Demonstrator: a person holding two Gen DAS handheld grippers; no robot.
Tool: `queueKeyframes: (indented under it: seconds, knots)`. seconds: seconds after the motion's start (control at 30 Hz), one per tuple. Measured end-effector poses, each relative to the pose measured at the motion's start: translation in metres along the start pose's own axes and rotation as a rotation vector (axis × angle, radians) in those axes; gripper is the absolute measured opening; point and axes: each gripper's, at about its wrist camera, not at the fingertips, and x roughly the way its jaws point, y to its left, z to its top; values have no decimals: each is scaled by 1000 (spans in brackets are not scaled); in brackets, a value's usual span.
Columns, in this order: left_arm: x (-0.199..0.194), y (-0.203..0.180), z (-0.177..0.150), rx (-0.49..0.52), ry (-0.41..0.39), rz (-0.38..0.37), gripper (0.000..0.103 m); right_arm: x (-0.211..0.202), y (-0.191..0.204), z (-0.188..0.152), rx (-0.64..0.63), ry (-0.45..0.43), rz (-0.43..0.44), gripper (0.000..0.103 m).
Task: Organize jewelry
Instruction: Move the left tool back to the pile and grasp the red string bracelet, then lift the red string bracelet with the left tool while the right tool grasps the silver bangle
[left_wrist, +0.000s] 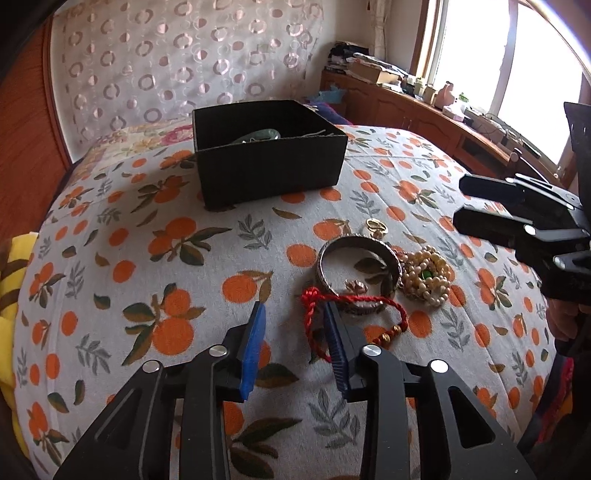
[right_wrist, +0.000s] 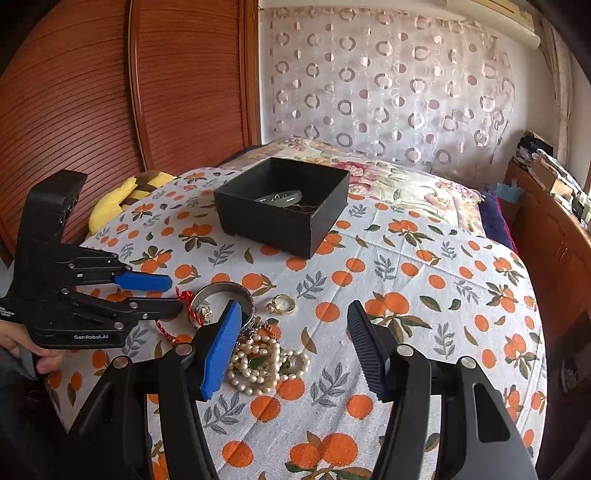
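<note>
Partly hidden, pale green piece (right_wrist: 279, 199) in black box (right_wrist: 273, 229), red cord bracelet (left_wrist: 317, 306) beside left gripper (left_wrist: 293, 314), jaws narrow and empty, right gripper (right_wrist: 295, 325) wide, empty, over pearl necklace (right_wrist: 266, 365), bedspread (right_wrist: 424, 295) open rightward.

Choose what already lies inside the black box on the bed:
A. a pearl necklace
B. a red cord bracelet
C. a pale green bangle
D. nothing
C: a pale green bangle shows inside the black box, while the red cord bracelet and pearl necklace lie out on the bedspread.

Both grippers tilt downward, the left gripper (left_wrist: 293, 314) with fingers narrowly parted, the right gripper (right_wrist: 295, 317) spread wide.
</note>
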Motion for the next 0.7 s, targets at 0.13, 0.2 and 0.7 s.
queueKeyframes:
  seconds: [0.13,0.2,0.7]
  knots:
    - [3,-1,4,4,-4,10,23,3,3,-3,-8,13,8,62]
    - [4,-2,4,10,-4,12,16,4,5,-3,-11,14,11,62]
    - [-47,1,-2,-39,-127,-28,3,22,24,8,-60,31,48,53]
